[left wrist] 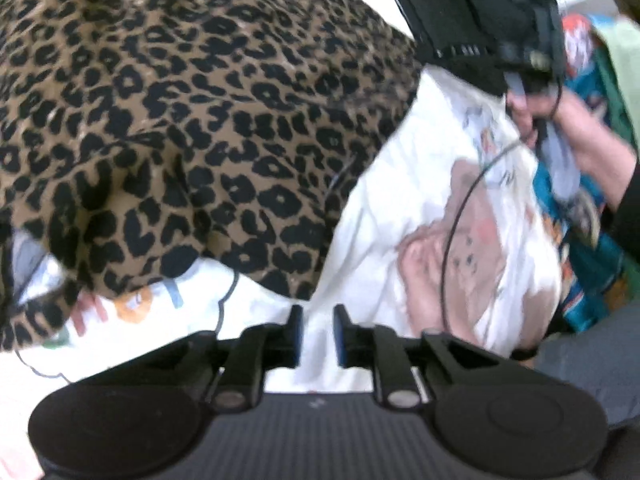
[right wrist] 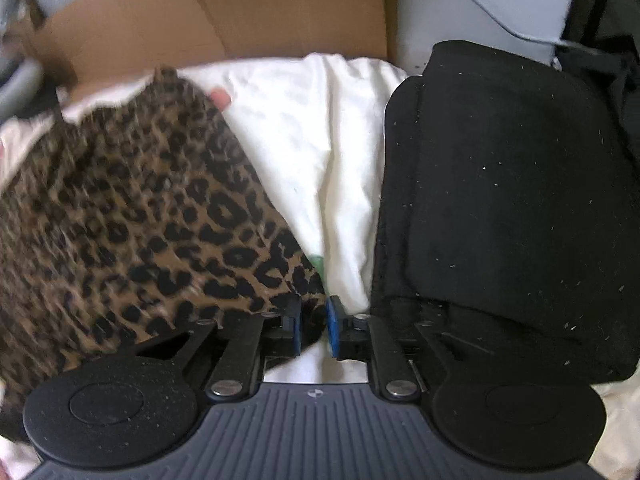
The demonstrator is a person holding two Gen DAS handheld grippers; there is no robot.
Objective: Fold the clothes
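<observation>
Here the leopard cloth (left wrist: 180,120) is the biggest thing before you, a bunched mound that fills the ground ahead and to the left of the left gripper (left wrist: 316,336); it lies on a white sheet (left wrist: 372,208) that runs on ahead and to the right of those jaws. In the right wrist view the same cloth (right wrist: 140,220) spreads from the far left down to the right gripper (right wrist: 314,328), its long edge running on a slant from far-left to near-centre, and its near corner sits right at the left finger there, perhaps just between the pads. So the right hand is the nearer one to a cloth edge, I judge. To the right of the right jaws lies a black garment (right wrist: 508,208), already folded by the look of it, touching the sheet beside them; a cardboard box (right wrist: 240,8) stands beyond. Your left jaws stand a little apart with only the sheet showing through the gap, gripping nothing. Your right jaws stand a little apart too; whether the pads press the corner I cannot tell, though they seem clear of it.
</observation>
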